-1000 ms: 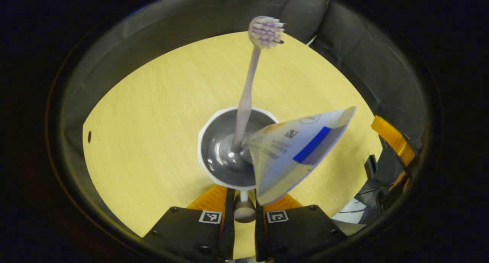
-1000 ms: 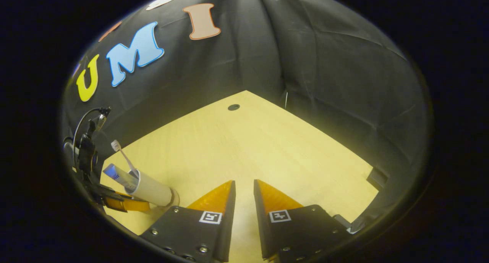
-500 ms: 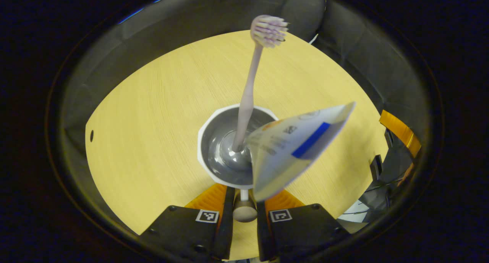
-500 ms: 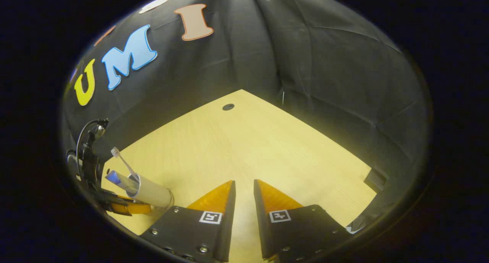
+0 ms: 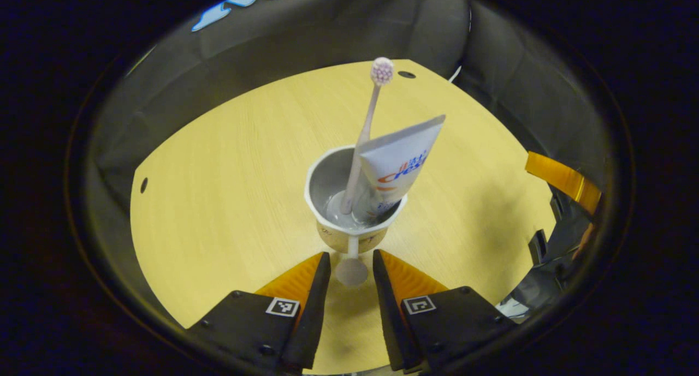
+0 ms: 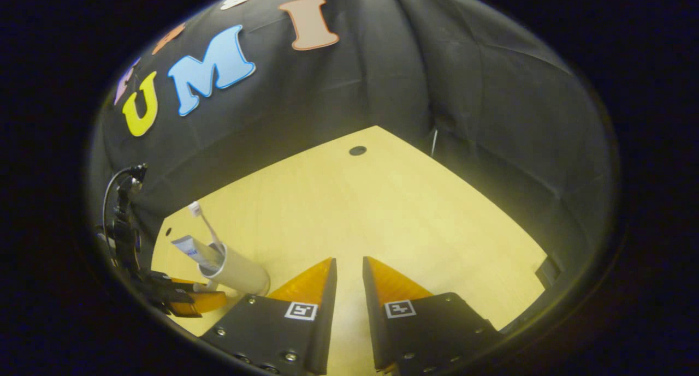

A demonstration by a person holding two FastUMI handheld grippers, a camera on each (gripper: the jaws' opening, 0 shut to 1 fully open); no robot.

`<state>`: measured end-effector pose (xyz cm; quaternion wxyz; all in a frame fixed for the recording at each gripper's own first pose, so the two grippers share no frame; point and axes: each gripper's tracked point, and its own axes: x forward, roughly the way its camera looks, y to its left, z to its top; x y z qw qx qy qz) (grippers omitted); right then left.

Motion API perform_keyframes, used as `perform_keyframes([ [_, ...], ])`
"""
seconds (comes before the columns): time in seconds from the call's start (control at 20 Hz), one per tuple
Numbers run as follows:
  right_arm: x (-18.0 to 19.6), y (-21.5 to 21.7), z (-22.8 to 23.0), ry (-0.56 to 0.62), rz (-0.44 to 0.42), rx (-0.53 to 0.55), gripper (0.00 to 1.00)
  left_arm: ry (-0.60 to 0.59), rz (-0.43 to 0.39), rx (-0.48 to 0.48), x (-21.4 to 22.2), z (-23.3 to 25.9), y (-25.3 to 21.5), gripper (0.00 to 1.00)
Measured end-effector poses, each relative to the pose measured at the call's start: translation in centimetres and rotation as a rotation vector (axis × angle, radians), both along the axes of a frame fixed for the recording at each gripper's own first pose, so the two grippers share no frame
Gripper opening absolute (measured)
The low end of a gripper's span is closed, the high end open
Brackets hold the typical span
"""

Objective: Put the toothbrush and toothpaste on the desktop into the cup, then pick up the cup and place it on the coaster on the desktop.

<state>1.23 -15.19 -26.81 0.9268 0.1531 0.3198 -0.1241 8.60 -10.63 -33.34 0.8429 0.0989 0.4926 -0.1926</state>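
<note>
A beige cup [image 5: 322, 174] with a white rim stands upright on the yellow wooden table [image 5: 218, 163]. In it lean a pale toothbrush [image 5: 366, 130], head up, and a white toothpaste tube [image 5: 396, 166]. The cup's white knobbed handle [image 5: 351, 270] points toward my left gripper [image 5: 351, 254]. That gripper is open, with a finger on each side of the knob and not pressing it. Whether a coaster lies under the cup I cannot tell. In the right gripper view the cup [image 6: 240, 269] is at the lower left beside the left gripper [image 6: 199, 295]. My right gripper [image 6: 349, 259] hovers over bare table, its fingers close together with nothing between them.
Black cloth walls close the table in on the far sides. Small dark holes sit in the tabletop near the far corner [image 6: 357, 150] and the left edge [image 5: 143, 185]. The right gripper's orange finger [image 5: 562, 179] shows at the table's right edge.
My left gripper has let go of the cup's handle, opened and drawn back. The cup now stands farther off on the table. The right gripper barely shifted.
</note>
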Motion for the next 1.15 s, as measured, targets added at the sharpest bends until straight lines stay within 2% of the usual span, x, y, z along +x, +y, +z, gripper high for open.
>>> perform_keyframes([
  [0.2,1.8,4.4,2.6,-0.044,0.136,-0.013,0.3,-0.15,0.084,-0.139,-0.1,5.9,2.0,0.55],
  [0.35,3.1,7.8,7.1,-0.137,0.228,-0.036,0.3,-0.284,0.186,-0.208,0.1,10.8,5.0,0.58],
  [0.55,4.3,11.4,14.9,-0.298,0.296,-0.045,0.3,-0.479,0.295,-0.292,0.9,18.8,10.0,0.52],
  [0.7,5.1,12.8,20.9,-0.432,0.326,-0.115,0.3,-0.662,0.339,-0.302,1.4,25.5,13.3,0.52],
  [0.85,4.8,14.6,25.9,-0.541,0.354,-0.178,0.3,-0.803,0.361,-0.29,-0.5,28.9,16.1,0.51],
  [1.15,4.6,17.3,30.6,-0.634,0.355,-0.161,0.3,-1.027,0.354,-0.261,-4.3,35.5,20.1,0.49],
])
